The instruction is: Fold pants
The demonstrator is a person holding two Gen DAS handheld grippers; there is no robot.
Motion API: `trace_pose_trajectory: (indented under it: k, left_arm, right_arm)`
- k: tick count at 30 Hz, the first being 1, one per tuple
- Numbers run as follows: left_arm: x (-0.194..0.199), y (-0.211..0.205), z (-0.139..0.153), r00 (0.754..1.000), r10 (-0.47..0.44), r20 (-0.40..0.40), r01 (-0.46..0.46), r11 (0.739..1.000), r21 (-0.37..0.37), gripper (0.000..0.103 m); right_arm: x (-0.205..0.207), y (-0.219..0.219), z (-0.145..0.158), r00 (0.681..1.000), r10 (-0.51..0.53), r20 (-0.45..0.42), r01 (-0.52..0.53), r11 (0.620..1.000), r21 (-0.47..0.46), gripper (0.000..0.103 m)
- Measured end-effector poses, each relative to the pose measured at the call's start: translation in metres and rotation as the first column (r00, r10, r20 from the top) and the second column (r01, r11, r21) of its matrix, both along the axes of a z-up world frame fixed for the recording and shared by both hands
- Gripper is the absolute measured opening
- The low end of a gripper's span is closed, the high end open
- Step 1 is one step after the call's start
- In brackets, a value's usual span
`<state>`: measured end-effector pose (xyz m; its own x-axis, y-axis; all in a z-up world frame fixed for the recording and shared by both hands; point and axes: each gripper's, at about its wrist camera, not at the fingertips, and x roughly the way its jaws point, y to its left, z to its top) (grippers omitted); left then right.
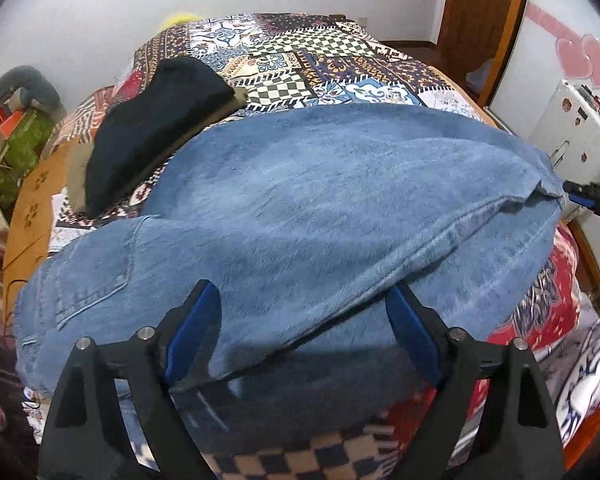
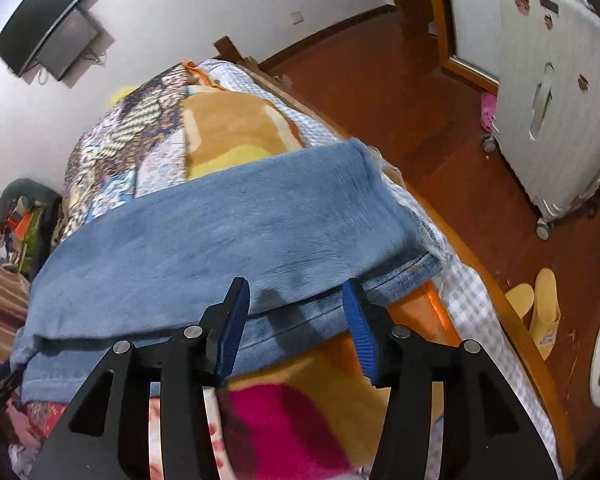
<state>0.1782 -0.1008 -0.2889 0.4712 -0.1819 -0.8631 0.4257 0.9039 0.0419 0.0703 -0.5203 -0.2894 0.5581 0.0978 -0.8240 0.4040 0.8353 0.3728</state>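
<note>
The jeans (image 1: 300,208) lie folded leg over leg across the bed (image 1: 300,52), hems at its right edge. The left gripper (image 1: 304,312) stands wide apart over the near seam; the right gripper (image 2: 296,300) is partly apart, pads off the cloth. To fold well, I judge each should pinch both layers squarely at the edge before lifting together.

Open left tongs (image 1: 302,300) over blue jeans (image 1: 300,200), patchwork bedspread (image 1: 320,64)
</note>
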Motion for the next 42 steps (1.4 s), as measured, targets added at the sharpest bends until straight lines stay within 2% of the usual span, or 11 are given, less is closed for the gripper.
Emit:
trace_pose_trajectory:
  k: [3, 8, 12, 15, 20, 26, 27, 29, 31, 34, 42]
  left_arm:
    - [0.006, -0.007, -0.001, 1.000, -0.016, 0.001, 0.016, 1.000, -0.011, 0.069]
    - [0.008, -0.015, -0.001, 0.999, -0.044, 0.013, 0.044, 0.999, -0.009, 0.056]
    - [0.007, -0.016, 0.000, 0.999, -0.050, 0.010, 0.050, 0.998, -0.033, 0.043]
    - [0.008, -0.019, 0.001, 0.999, -0.047, 0.011, 0.048, 0.998, -0.049, 0.035]
    - [0.014, -0.019, 0.001, 0.999, -0.045, 0.005, 0.046, 0.996, -0.074, 0.031]
    - [0.018, -0.018, 0.003, 0.998, -0.061, -0.017, 0.059, 0.993, -0.102, 0.027]
    - [0.018, -0.018, 0.003, 0.998, -0.069, -0.015, 0.067, 0.993, -0.100, 0.027]
    - [0.017, -0.018, 0.003, 0.997, -0.077, -0.014, 0.076, 0.992, -0.100, 0.027]
    - [0.016, -0.018, 0.004, 0.996, -0.085, -0.014, 0.083, 0.991, -0.107, 0.024]
    - [0.016, -0.016, 0.008, 0.996, -0.083, -0.019, 0.080, 0.988, -0.133, 0.020]
    - [0.003, -0.014, 0.019, 0.996, -0.091, -0.012, 0.088, 0.983, -0.158, 0.015]
  right_arm:
    - [-0.002, 0.016, 0.018, 0.998, 0.067, 0.002, -0.067, 0.995, -0.078, 0.046]
    - [0.007, 0.050, 0.039, 0.979, 0.203, 0.024, -0.198, 0.971, -0.135, 0.051]
    - [0.018, 0.086, 0.044, 0.938, 0.345, 0.034, -0.337, 0.930, -0.150, 0.053]
    - [0.027, 0.116, 0.045, 0.897, 0.440, 0.043, -0.426, 0.887, -0.181, 0.068]
    - [0.042, 0.147, 0.033, 0.848, 0.531, -0.005, -0.517, 0.823, -0.238, 0.069]
    - [0.057, 0.157, 0.027, 0.833, 0.553, 0.007, -0.531, 0.803, -0.272, 0.069]
    - [0.058, 0.158, 0.027, 0.832, 0.554, 0.021, -0.529, 0.805, -0.269, 0.067]
    - [0.061, 0.158, 0.028, 0.827, 0.559, 0.055, -0.529, 0.808, -0.261, 0.056]
    - [0.062, 0.159, 0.030, 0.818, 0.570, 0.081, -0.537, 0.805, -0.251, 0.038]
    - [0.067, 0.165, 0.031, 0.803, 0.587, 0.102, -0.552, 0.797, -0.245, 0.017]
    - [0.056, 0.160, 0.040, 0.793, 0.593, 0.139, -0.568, 0.803, -0.181, 0.010]
